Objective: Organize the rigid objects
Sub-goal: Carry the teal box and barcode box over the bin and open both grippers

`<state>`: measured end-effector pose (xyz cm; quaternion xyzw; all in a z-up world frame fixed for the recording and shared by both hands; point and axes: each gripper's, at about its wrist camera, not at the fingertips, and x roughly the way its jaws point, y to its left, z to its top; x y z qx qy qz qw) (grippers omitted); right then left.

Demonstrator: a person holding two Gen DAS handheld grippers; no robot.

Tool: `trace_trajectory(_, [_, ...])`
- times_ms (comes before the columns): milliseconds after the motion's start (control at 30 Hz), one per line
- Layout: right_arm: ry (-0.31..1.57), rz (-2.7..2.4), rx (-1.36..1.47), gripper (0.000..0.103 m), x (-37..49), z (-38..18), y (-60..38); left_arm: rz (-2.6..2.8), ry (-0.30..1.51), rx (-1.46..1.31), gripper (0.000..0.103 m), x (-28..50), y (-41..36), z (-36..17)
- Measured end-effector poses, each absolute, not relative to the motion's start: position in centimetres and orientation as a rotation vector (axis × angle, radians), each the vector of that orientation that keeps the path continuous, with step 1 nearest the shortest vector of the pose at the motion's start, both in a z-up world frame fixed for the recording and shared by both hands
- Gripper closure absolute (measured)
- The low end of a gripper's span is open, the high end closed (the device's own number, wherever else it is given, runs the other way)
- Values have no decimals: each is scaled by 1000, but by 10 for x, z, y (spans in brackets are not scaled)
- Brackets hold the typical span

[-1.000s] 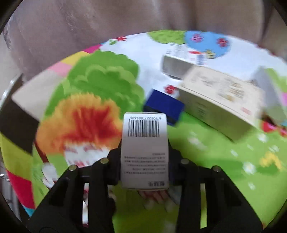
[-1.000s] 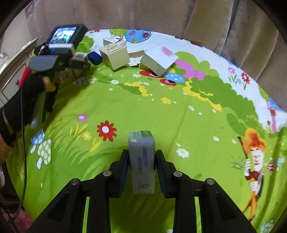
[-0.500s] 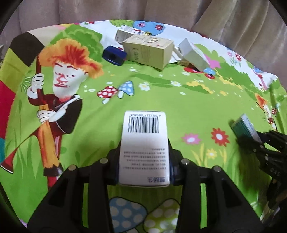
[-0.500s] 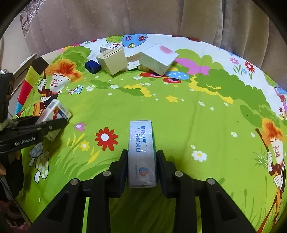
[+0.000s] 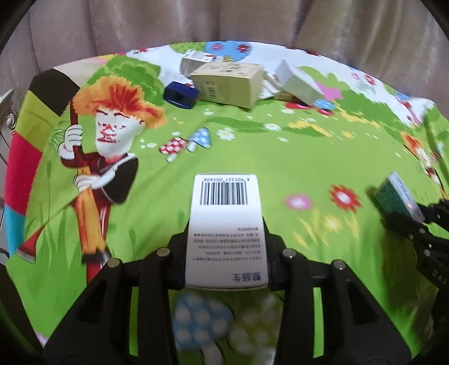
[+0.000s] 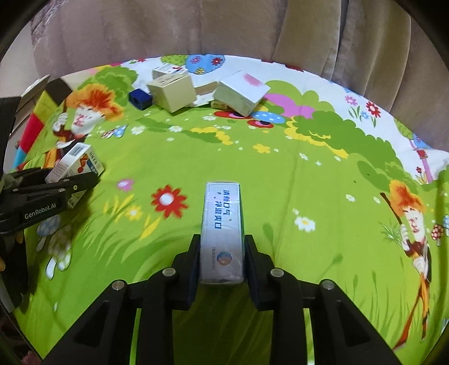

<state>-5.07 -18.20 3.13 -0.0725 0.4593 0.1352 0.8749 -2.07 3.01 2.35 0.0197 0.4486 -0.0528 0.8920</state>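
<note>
Between the pads of my left gripper (image 5: 226,238) sits a white carton (image 5: 226,224), clenched by its long sides, barcode end pointing away from me and small print facing up. It hangs above the cartoon bedsheet (image 5: 280,157), over two printed mushrooms.

My right gripper (image 6: 221,252) is clamped on a slim pale box (image 6: 222,230) with blue lettering on its upper face; the jaws press both of its narrow sides. From the left camera I see that same box at the right edge, showing a dark green end.

I take the tan box (image 5: 228,84) at the far side of the sheet as my landmark. Just left of it lies a small dark blue block (image 5: 180,95) with an opening in its near face. Behind it, towards the curtain (image 5: 224,22), stands a small white box with red print (image 5: 196,62). To its right a white box with a pink smear (image 6: 243,91) rests tilted, one edge lifted on something flat that I cannot make out. Flat pale packets lie between the tan box and the tilted one.

Both held boxes are well apart from the tan box, on the near side of the sheet, and from the right camera the left gripper's carton appears at the left edge, near a red-haired cartoon figure.
</note>
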Motion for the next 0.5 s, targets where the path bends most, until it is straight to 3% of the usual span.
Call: trace_trajectory(500, [967,187,-151,73,-152,58,-216,-328,921,105,60,-134,-47,43])
